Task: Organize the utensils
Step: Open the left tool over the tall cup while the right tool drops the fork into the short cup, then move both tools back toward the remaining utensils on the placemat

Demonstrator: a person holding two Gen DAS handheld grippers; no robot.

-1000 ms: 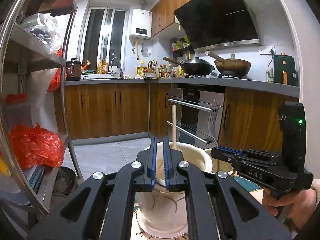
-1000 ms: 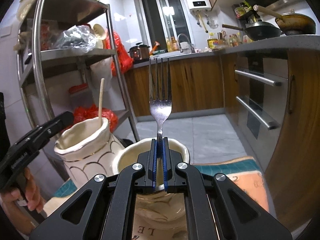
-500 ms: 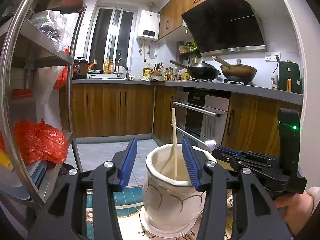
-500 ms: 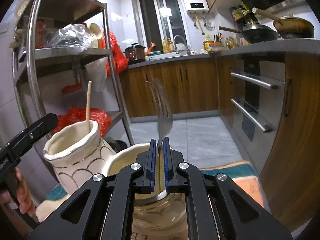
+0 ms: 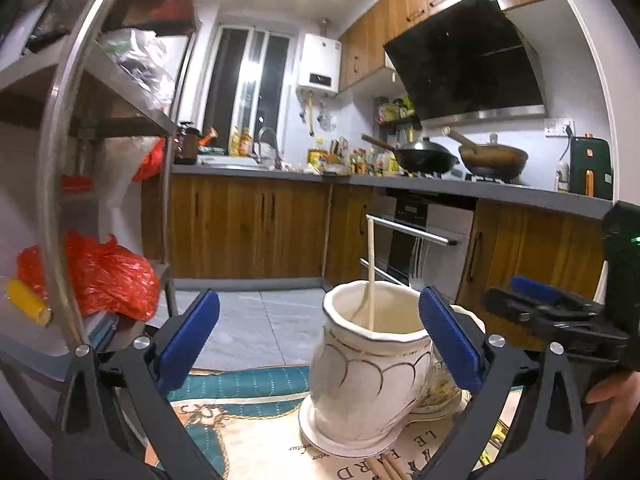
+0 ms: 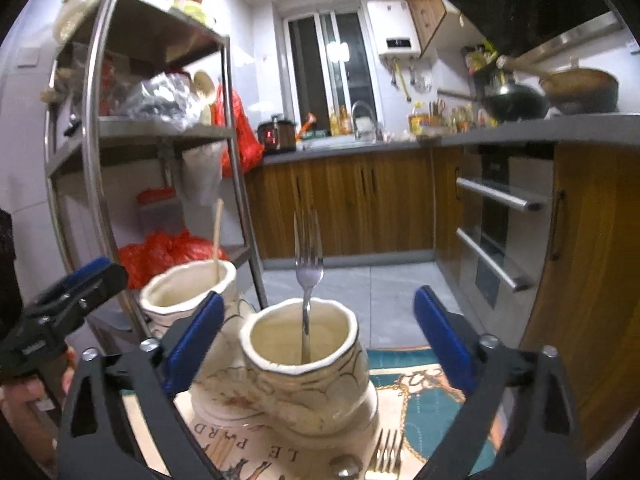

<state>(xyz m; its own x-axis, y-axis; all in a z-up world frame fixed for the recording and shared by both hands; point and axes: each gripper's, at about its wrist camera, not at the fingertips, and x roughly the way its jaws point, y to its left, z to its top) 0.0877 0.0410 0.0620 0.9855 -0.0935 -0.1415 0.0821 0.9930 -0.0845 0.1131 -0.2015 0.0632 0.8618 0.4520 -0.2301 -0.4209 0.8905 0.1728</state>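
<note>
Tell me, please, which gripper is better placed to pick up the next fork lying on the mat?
Right, probably: the spare fork lies just below the open right gripper, beside its jar. The left gripper faces the chopstick jar.

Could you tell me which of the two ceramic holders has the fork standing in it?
The nearer holder, between the right gripper's open fingers, holds the fork; the farther holder holds only a chopstick.

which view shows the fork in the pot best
The right wrist view. There the fork stands tines up in the near pot, its tines and handle plain between the open right gripper. In the left wrist view that pot is mostly hidden behind the chopstick pot, and no fork can be made out.
</note>
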